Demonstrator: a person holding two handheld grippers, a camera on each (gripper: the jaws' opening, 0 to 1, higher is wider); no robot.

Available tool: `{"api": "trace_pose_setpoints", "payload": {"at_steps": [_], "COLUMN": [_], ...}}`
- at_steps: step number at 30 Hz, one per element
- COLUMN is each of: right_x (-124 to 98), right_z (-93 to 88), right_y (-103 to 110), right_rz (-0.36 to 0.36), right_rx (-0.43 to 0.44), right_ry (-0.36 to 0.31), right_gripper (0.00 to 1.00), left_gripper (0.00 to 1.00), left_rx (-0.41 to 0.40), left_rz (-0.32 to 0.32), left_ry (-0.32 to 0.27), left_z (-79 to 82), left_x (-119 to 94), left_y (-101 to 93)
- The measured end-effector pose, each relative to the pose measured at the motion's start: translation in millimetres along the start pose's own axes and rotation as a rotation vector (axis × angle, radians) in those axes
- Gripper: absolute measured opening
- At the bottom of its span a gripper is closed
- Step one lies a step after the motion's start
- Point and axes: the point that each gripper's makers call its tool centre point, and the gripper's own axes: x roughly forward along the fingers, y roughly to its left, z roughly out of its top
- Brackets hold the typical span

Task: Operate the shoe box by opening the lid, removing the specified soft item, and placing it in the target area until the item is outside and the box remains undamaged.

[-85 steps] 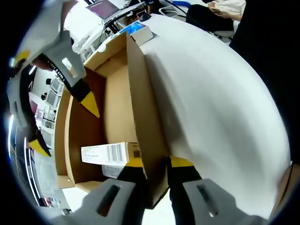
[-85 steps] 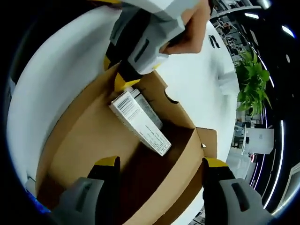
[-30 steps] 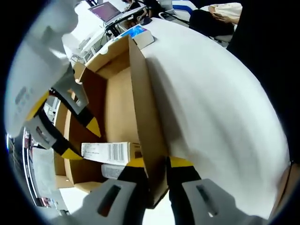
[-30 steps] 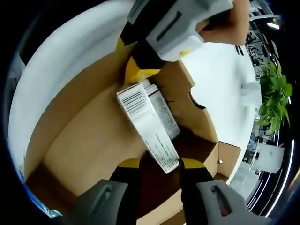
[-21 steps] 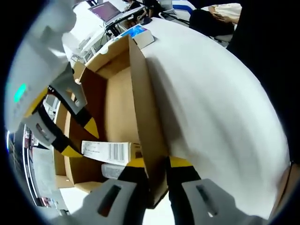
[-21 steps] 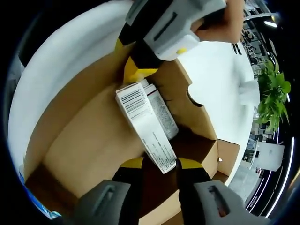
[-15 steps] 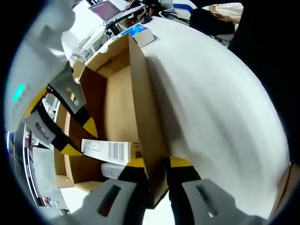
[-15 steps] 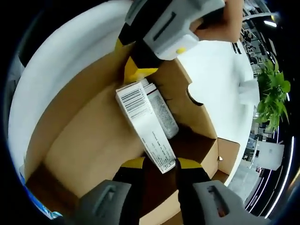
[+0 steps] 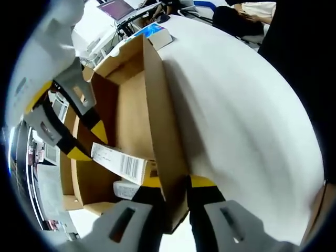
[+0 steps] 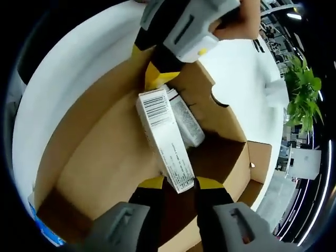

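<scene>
The open cardboard shoe box [image 9: 131,105] lies on a white table. My left gripper [image 9: 176,181] is shut on the box's upright side wall [image 9: 160,126]. In the right gripper view the same gripper [image 10: 149,65] pinches that wall from the top, held by a hand [image 10: 236,21]. My right gripper [image 10: 177,182] is shut on one end of a long white carton with a barcode [image 10: 165,139], tilted up inside the box [image 10: 100,157]. A second whitish packet [image 10: 186,123] lies beneath it. In the left gripper view the right gripper [image 9: 89,146] holds the carton [image 9: 118,163] from the left.
A blue-and-white box [image 9: 155,35] sits on the white table [image 9: 236,115] just past the shoe box. Behind it are a laptop [image 9: 116,9] and a seated person [image 9: 247,10]. A green plant [image 10: 302,86] stands beyond the table.
My right gripper went from open above the box to shut on the carton's end. The carton has since tilted up off the packet below. My left gripper keeps its hold on the wall.
</scene>
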Motion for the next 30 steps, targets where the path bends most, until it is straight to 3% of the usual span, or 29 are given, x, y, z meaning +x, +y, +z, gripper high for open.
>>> {"api": "trace_pose_setpoints", "payload": {"at_steps": [19, 27, 30], "right_x": [-13, -13, -14], "right_z": [-13.0, -15.3, -15.9], "right_y": [23, 34, 34], "right_rz": [0.021, 0.043, 0.063], "right_rx": [0.131, 0.185, 0.174], "right_ry": [0.017, 0.005, 0.019], "right_gripper": [0.18, 0.37, 0.38], "left_gripper": [0.13, 0.13, 0.13], "left_rx": [0.004, 0.003, 0.003], "left_rz": [0.001, 0.002, 0.002], "left_ry": [-0.004, -0.001, 0.001], "left_z": [1.0, 0.9, 0.7], "left_x": [0, 0, 0], "left_y": [0.5, 0.5, 0.3]}}
